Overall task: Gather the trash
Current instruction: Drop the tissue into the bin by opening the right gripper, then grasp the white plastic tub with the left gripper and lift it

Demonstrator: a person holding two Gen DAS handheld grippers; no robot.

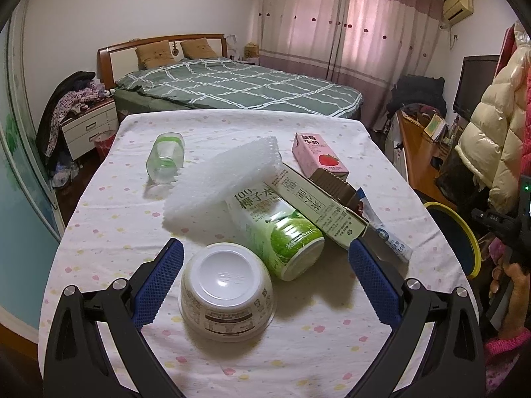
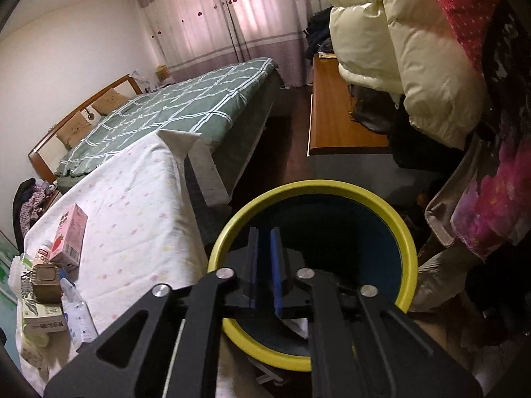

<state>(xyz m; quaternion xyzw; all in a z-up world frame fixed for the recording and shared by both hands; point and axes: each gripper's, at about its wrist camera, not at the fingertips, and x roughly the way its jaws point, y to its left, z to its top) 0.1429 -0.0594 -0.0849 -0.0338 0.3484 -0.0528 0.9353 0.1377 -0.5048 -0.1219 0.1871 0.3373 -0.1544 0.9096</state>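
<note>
An upturned white paper bowl (image 1: 227, 293) lies on the clothed table (image 1: 132, 232), between the fingers of my open left gripper (image 1: 265, 253), untouched. Behind it lie a green coconut-water can (image 1: 282, 235), bubble wrap (image 1: 222, 185), a long tea box (image 1: 318, 202), a pink strawberry milk carton (image 1: 320, 161), a clear green-trimmed bottle (image 1: 166, 159) and a blue-white sachet (image 1: 388, 232). My right gripper (image 2: 265, 232) hangs over the yellow-rimmed blue bin (image 2: 408, 252) with its jaws nearly together and nothing seen between them. The carton (image 2: 69, 235) also shows in the right wrist view.
The bin (image 1: 471, 242) stands off the table's right edge. A green-quilted bed (image 1: 232, 83) lies beyond the table. A wooden desk (image 2: 338, 106) and hanging coats (image 2: 415, 49) are on the right. A nightstand (image 1: 89, 129) with clothes is at left.
</note>
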